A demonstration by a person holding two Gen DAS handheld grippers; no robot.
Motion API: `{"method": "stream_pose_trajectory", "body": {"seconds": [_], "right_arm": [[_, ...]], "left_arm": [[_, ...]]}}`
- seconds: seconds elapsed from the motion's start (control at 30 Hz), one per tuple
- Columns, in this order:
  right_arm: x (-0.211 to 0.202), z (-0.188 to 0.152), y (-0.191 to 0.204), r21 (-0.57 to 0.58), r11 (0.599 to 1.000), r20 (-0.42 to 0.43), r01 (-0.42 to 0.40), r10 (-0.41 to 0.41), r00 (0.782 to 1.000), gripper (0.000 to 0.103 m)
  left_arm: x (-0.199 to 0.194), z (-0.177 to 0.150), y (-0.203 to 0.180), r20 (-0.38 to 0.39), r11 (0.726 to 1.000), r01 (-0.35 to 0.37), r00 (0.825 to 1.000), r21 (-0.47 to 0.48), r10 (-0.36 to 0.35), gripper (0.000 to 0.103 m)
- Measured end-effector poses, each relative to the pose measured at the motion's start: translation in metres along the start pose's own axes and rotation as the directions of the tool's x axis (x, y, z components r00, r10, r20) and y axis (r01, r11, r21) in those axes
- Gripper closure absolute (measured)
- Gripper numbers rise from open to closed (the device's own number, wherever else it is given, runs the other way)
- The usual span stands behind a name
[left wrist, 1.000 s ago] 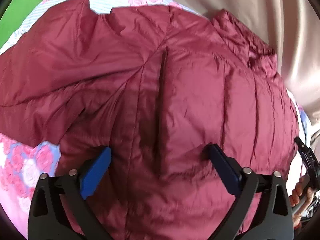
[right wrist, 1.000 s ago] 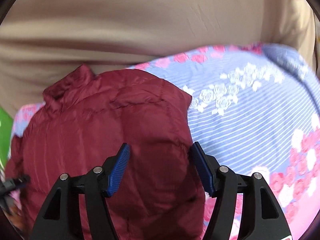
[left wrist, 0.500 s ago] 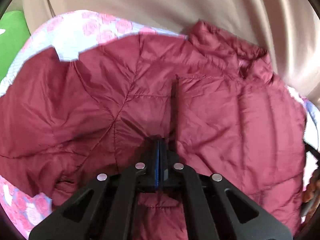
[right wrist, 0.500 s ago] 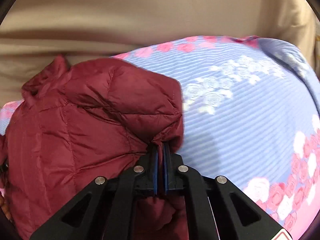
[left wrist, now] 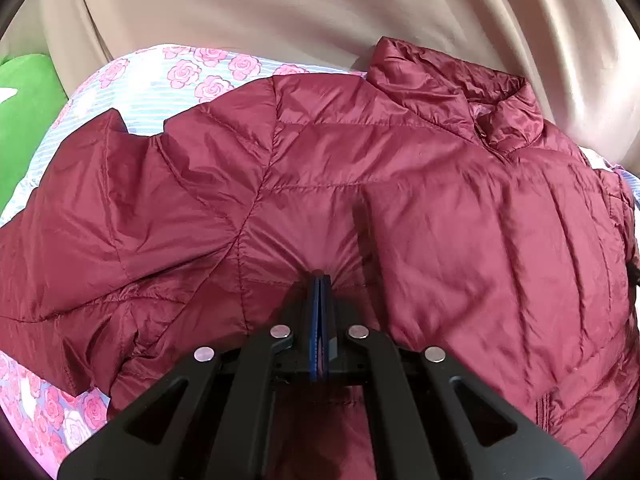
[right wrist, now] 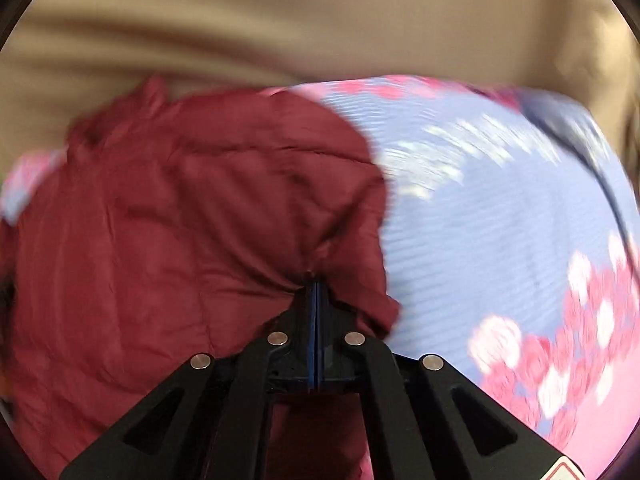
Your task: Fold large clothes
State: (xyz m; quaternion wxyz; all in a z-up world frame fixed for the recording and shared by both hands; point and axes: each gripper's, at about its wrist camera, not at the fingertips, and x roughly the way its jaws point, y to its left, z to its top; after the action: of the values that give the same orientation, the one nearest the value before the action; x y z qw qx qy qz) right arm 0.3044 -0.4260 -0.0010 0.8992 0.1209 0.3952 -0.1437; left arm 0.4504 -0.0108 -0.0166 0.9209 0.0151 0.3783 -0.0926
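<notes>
A dark red quilted puffer jacket (left wrist: 400,184) lies spread on a floral bedsheet (left wrist: 192,76), its collar (left wrist: 496,120) at the far right and a sleeve at the left. My left gripper (left wrist: 320,280) is shut on a pinch of the jacket's fabric near its lower middle. In the right wrist view the jacket (right wrist: 180,216) fills the left half, blurred by motion. My right gripper (right wrist: 316,280) is shut on the jacket's right edge, next to the bare sheet (right wrist: 500,232).
A beige curtain or cloth (left wrist: 320,12) hangs behind the bed, also in the right wrist view (right wrist: 280,28). A green object (left wrist: 24,120) sits at the far left. A dark cord (right wrist: 600,176) crosses the sheet at the right.
Both grippers went from open over the jacket to shut on its fabric. Both views have since pulled back and up, showing more of the jacket and curtain; the right view is blurred.
</notes>
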Motion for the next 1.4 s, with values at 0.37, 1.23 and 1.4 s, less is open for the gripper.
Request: {"method": "stream_pose_trajectory", "body": {"seconds": [0.37, 1.23, 1.4], "right_arm": [[-0.017, -0.003, 0.044, -0.137, 0.99, 0.009, 0.016, -0.015, 1.0, 0.099], [-0.012, -0.021, 0.074, -0.16, 0.986, 0.019, -0.043, 0.047, 0.999, 0.084], [-0.011, -0.023, 0.079, -0.159, 0.986, 0.021, -0.045, 0.049, 0.999, 0.084]], "left_arm": [[-0.028, -0.013, 0.011, 0.022, 0.987, 0.106, 0.994, -0.118, -0.105, 0.053], [-0.078, -0.023, -0.006, 0.101, 0.761, 0.599, 0.798, -0.251, -0.595, 0.008], [-0.071, -0.03, -0.025, 0.014, 0.803, 0.552, 0.826, -0.224, -0.564, 0.006]]}}
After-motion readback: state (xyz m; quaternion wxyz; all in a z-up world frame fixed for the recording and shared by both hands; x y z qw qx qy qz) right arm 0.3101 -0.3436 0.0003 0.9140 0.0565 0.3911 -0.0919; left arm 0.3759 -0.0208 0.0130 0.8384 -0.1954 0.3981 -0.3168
